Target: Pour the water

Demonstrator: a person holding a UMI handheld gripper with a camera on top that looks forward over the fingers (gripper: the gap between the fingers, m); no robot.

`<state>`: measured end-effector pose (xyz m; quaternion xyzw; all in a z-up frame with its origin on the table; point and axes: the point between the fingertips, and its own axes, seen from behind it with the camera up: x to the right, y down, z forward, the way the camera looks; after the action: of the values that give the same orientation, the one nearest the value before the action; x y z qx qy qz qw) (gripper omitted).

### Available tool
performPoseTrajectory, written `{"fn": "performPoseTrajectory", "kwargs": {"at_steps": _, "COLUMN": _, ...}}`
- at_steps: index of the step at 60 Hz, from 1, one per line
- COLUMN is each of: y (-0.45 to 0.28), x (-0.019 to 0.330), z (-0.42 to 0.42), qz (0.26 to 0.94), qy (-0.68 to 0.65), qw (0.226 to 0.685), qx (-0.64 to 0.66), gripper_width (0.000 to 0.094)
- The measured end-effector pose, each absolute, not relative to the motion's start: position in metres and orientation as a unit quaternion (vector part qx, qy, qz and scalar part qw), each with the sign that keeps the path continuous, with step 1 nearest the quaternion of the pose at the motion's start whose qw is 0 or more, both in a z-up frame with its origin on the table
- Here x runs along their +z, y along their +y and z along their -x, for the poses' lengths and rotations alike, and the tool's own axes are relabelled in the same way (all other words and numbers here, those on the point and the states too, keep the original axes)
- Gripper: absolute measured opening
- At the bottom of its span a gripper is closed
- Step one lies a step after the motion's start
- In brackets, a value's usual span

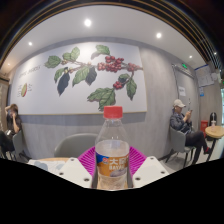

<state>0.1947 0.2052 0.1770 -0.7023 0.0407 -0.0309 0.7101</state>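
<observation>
1. The claw [112, 170] is seen closed on the water bottle [112, 150] — both magenta pads [92, 158] appear pressed against its sides at label height.
2. The bottle is held upright between the fingers, its red cap [113, 113] on and pointing straight up; the bench is not visible beneath it.
3. For the step in hand, the grip is best kept firm and level, and tilting is judged premature while the cap remains fitted.
4. No receiving vessel is visible — one must be located before pouring.
5. Beyond the bottle, a wall mural of leaves and berries [95, 72] is seen, with seated persons [184, 125] at either side.
</observation>
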Motion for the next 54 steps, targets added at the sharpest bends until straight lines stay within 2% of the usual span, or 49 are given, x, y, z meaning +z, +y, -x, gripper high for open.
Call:
{"fn": "performPoseTrajectory", "kwargs": {"at_steps": 3, "y": 0.209, "x": 0.164, "z": -0.192, "qz": 0.718, "qy": 0.03, "qw": 0.694, "qx": -0.034, "gripper_width": 0.0401}}
{"fn": "performPoseTrajectory", "kwargs": {"at_steps": 4, "y": 0.21, "x": 0.148, "z": -0.199, "qz": 0.718, "qy": 0.025, "qw": 0.694, "qx": -0.034, "gripper_width": 0.0402}}
{"fn": "performPoseTrajectory", "kwargs": {"at_steps": 6, "y": 0.209, "x": 0.159, "z": -0.179, "qz": 0.723, "qy": 0.02, "qw": 0.689, "qx": -0.036, "gripper_width": 0.04}}
{"fn": "performPoseTrajectory", "kwargs": {"at_steps": 7, "y": 0.213, "x": 0.147, "z": -0.191, "qz": 0.721, "qy": 0.013, "qw": 0.692, "qx": -0.035, "gripper_width": 0.04}}
{"fn": "performPoseTrajectory", "kwargs": {"at_steps": 9, "y": 0.211, "x": 0.153, "z": -0.176, "qz": 0.727, "qy": 0.01, "qw": 0.685, "qx": -0.044, "gripper_width": 0.0401}}
{"fn": "performPoseTrajectory", "kwargs": {"at_steps": 10, "y": 0.214, "x": 0.14, "z": -0.188, "qz": 0.727, "qy": 0.004, "qw": 0.686, "qx": -0.045, "gripper_width": 0.0402}}
{"fn": "performPoseTrajectory", "kwargs": {"at_steps": 12, "y": 0.211, "x": 0.149, "z": -0.181, "qz": 0.718, "qy": 0.004, "qw": 0.694, "qx": -0.046, "gripper_width": 0.0401}}
{"fn": "performPoseTrajectory", "kwargs": {"at_steps": 23, "y": 0.208, "x": 0.148, "z": -0.187, "qz": 0.719, "qy": 0.021, "qw": 0.694, "qx": -0.023, "gripper_width": 0.0402}}
{"fn": "performPoseTrajectory", "kwargs": {"at_steps": 29, "y": 0.209, "x": 0.147, "z": -0.192, "qz": 0.728, "qy": 0.026, "qw": 0.685, "qx": -0.02, "gripper_width": 0.0577}}
{"fn": "performPoseTrajectory", "kwargs": {"at_steps": 33, "y": 0.202, "x": 0.134, "z": -0.195, "qz": 0.756, "qy": 0.037, "qw": 0.653, "qx": -0.026, "gripper_width": 0.0867}}
{"fn": "performPoseTrajectory", "kwargs": {"at_steps": 43, "y": 0.161, "x": 0.14, "z": -0.173, "qz": 0.761, "qy": 0.042, "qw": 0.648, "qx": 0.007, "gripper_width": 0.0847}}
{"fn": "performPoseTrajectory", "kwargs": {"at_steps": 49, "y": 0.108, "x": 0.145, "z": -0.158, "qz": 0.764, "qy": 0.036, "qw": 0.644, "qx": 0.021, "gripper_width": 0.0845}}
{"fn": "performPoseTrajectory", "kwargs": {"at_steps": 52, "y": 0.083, "x": 0.158, "z": -0.141, "qz": 0.765, "qy": 0.035, "qw": 0.642, "qx": 0.03, "gripper_width": 0.0848}}
{"fn": "performPoseTrajectory", "kwargs": {"at_steps": 54, "y": 0.062, "x": 0.153, "z": -0.134, "qz": 0.762, "qy": 0.035, "qw": 0.645, "qx": 0.041, "gripper_width": 0.0848}}
